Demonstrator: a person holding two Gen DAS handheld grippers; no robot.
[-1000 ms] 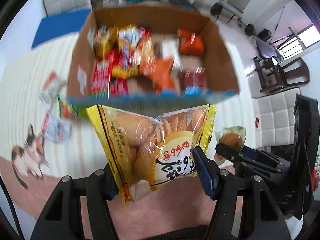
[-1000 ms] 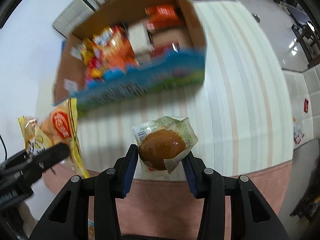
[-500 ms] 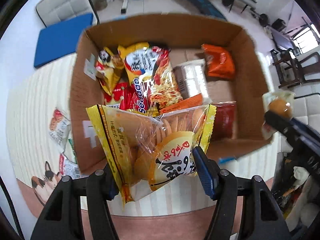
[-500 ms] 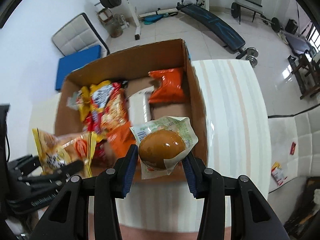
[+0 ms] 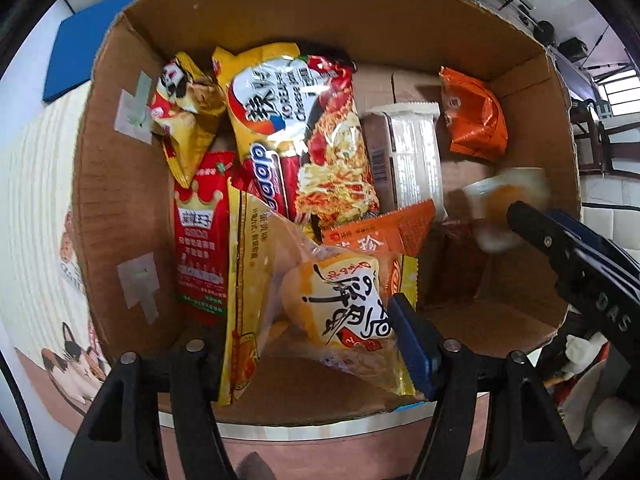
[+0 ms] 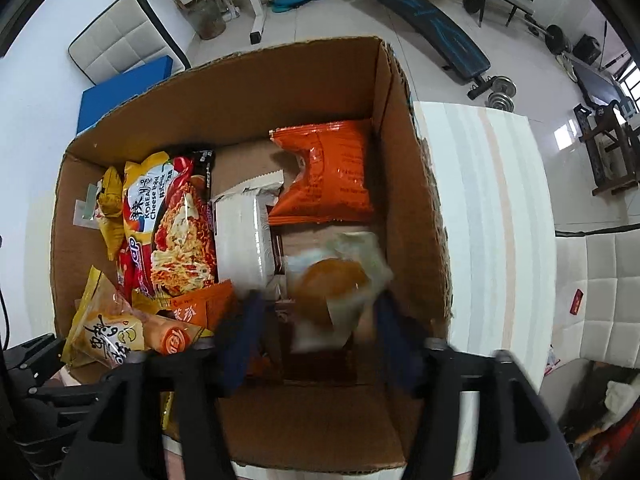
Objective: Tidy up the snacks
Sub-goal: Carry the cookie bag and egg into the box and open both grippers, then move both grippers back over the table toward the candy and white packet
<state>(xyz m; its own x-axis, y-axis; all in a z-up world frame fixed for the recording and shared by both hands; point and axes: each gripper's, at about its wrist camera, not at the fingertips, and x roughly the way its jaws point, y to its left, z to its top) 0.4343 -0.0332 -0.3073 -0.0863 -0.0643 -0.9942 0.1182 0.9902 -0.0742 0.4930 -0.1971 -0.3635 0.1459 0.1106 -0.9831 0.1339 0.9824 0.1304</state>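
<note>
Left wrist view: left gripper (image 5: 308, 340) points down into the cardboard box (image 5: 120, 184), jaws opening. Yellow cracker bag (image 5: 304, 304) lies betw. the fingers, tilted; its right edge touches the blue pad of the right finger (image 5: 412, 344), whether the left pad still touches it cannot be told. Bag's upper end rests over a red crown packet (image 5: 200, 236) and an orange sachet (image 5: 384, 232). Further in: noodle pack (image 5: 296, 132), white wafer pack (image 5: 412, 152), orange bag (image 5: 476, 120) by the far right corner. Right wrist view: right gripper (image 6: 316, 336), motion-blurred, jaws opening, fingers spread wide w/ clear gaps on both sides. Wrapped bun (image 6: 336, 284), also blurred, sits betw. and beyond the fingertips, apart from both pads, over the box's right side near the right wall (image 6: 416, 208), just below the orange bag (image 6: 328, 176).
</note>
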